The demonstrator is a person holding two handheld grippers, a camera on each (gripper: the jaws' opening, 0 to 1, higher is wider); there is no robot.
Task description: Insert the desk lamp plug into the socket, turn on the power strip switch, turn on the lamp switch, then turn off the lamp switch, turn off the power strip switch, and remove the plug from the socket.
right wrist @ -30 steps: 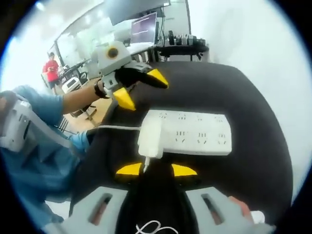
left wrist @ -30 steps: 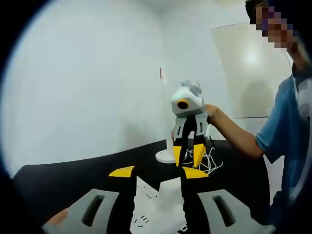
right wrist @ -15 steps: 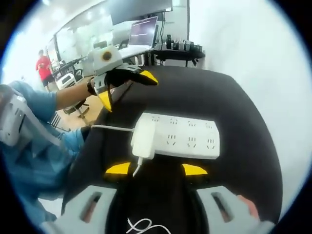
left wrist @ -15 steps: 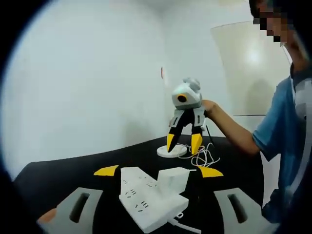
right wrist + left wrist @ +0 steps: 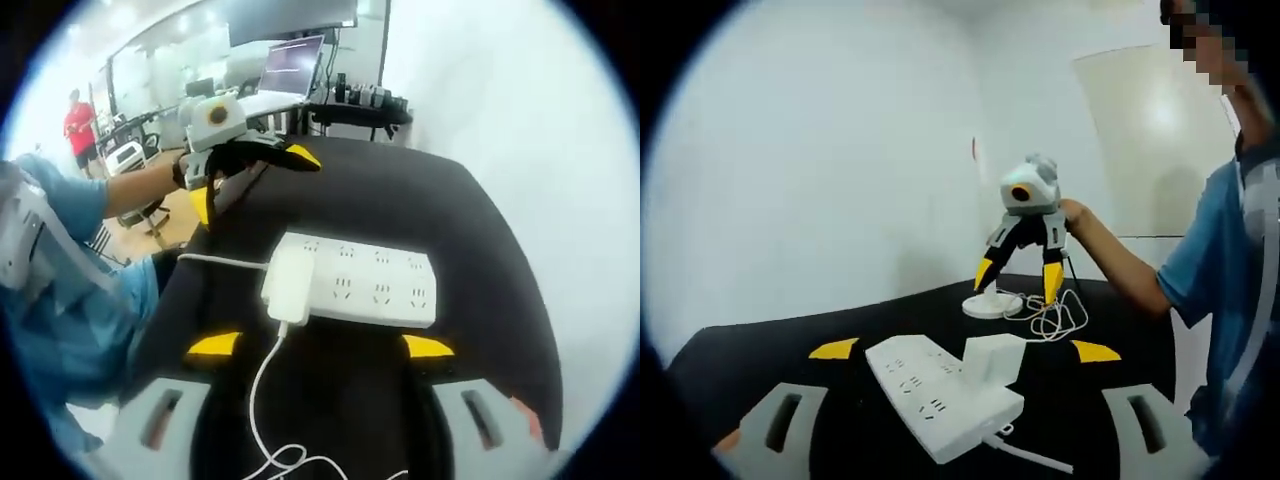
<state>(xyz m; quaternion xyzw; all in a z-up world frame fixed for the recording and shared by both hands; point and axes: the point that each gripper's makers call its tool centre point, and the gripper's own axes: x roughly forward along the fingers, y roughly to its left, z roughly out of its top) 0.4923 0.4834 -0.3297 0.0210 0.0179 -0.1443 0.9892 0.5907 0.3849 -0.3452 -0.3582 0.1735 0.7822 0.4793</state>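
Behind plug [image 5: 992,360], socket hidden; strip [image 5: 935,395] switch indiscernible.

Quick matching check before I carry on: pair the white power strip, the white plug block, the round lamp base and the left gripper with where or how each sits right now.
Things:
1. white rectangular power strip
2. white boxy plug block
3. round white lamp base
4. left gripper

Places or states:
A. seated in the strip's end socket, its thin cord trailing off
B. jaws wide open, holding nothing
C. lying flat on the black table
D. standing beside a coil of white cord

Pairs: 1-C, 2-A, 3-D, 4-B
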